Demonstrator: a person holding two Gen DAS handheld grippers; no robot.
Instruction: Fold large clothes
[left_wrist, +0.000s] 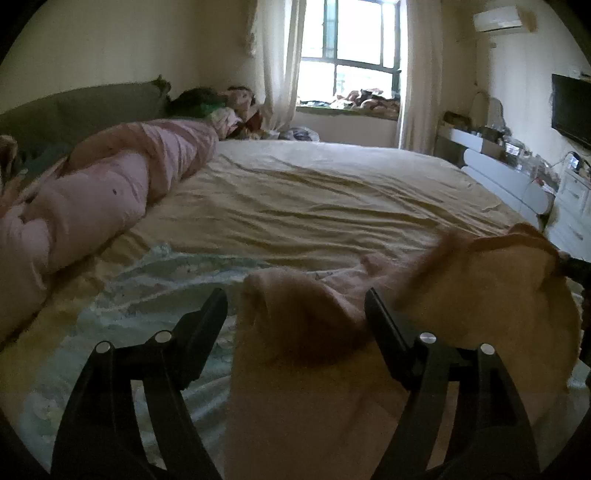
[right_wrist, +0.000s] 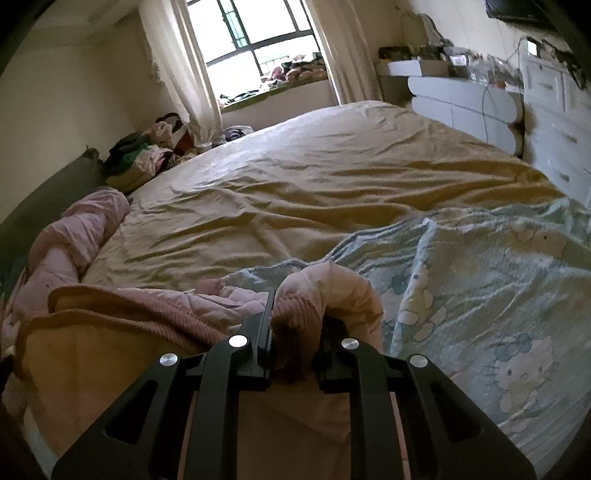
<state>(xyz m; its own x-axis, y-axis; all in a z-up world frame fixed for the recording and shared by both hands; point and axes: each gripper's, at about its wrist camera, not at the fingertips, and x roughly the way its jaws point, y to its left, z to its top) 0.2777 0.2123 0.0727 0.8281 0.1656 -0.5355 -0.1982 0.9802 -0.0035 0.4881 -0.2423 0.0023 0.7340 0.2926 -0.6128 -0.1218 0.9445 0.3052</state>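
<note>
The right gripper (right_wrist: 295, 314) is clamped on a bunched fold of one pink garment (right_wrist: 147, 317); the left gripper (left_wrist: 295, 306) is spread wide, cloth between its fingers. The garment lies on one bed (right_wrist: 314, 177), over one cartoon-print blanket (right_wrist: 480, 295).

Daylight enters through the curtained window (left_wrist: 349, 55) beyond the wide bed (left_wrist: 314, 199), with a white dresser (right_wrist: 461, 99) to the bed's right.
</note>
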